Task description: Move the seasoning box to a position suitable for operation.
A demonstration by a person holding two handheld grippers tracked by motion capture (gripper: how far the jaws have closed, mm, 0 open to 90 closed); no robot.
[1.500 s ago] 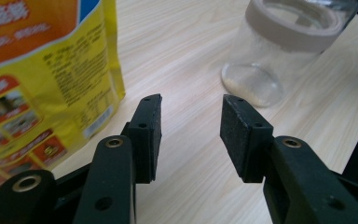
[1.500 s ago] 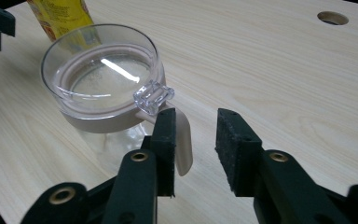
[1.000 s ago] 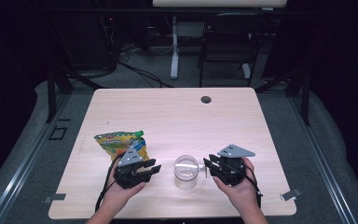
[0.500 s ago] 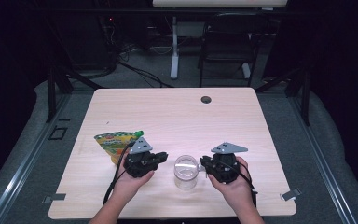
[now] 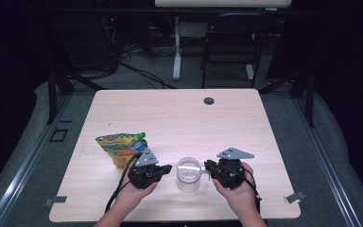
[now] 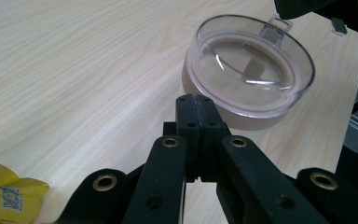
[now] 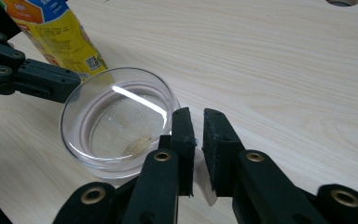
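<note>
Right gripper view: the right gripper [image 7: 195, 122] pinches the side tab of the clear round plastic container [image 7: 116, 121] standing on the pale wooden worktop [image 7: 284, 60]; the left gripper [image 6: 197, 106], jaws together and empty, waits beside it. That thin tab grip could slip and tip the container.

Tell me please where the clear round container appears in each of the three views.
High view: the clear round container sits near the table's front edge, between the left gripper and the right gripper.
Left gripper view: upper right.
Right gripper view: left of centre.
Shared landmark: the yellow pouch, on the container's left.
</note>
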